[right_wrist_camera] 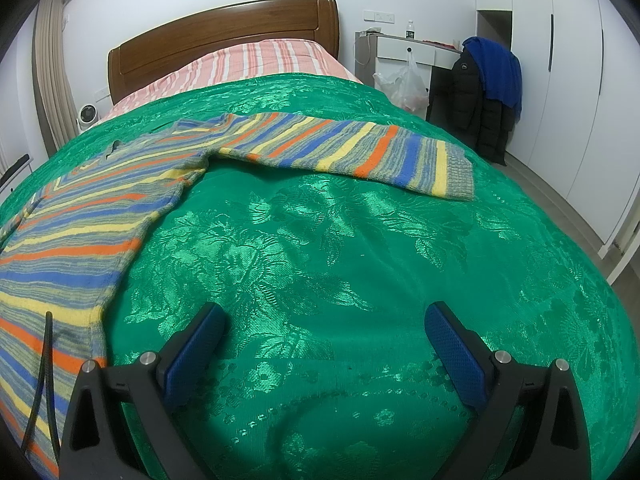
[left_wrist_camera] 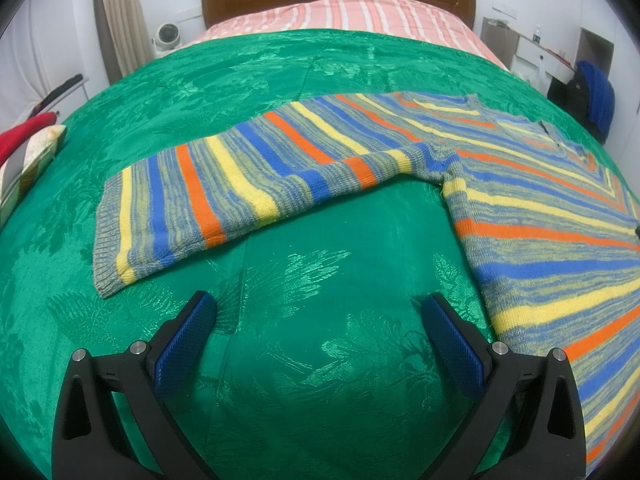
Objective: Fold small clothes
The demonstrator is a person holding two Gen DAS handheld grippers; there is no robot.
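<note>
Flat on green bedspread (left_wrist_camera: 280, 80), striped sweater (left_wrist_camera: 540, 208); left gripper (left_wrist_camera: 318, 312), right gripper (right_wrist_camera: 326, 320) both agape, empty.

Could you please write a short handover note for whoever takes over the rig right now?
Left gripper: open, empty, over bare green bedspread.
Right gripper: open, empty, also above the bedspread.
Striped sweater: lies flat on the bedspread, both sleeves spread outward; left-side sleeve ahead of the left gripper, right-side sleeve ahead of the right gripper.
Done: the sweater appears laid out; no fold is visible.
Left: probably fold each sleeve inward over the body, then fold the body.
</note>
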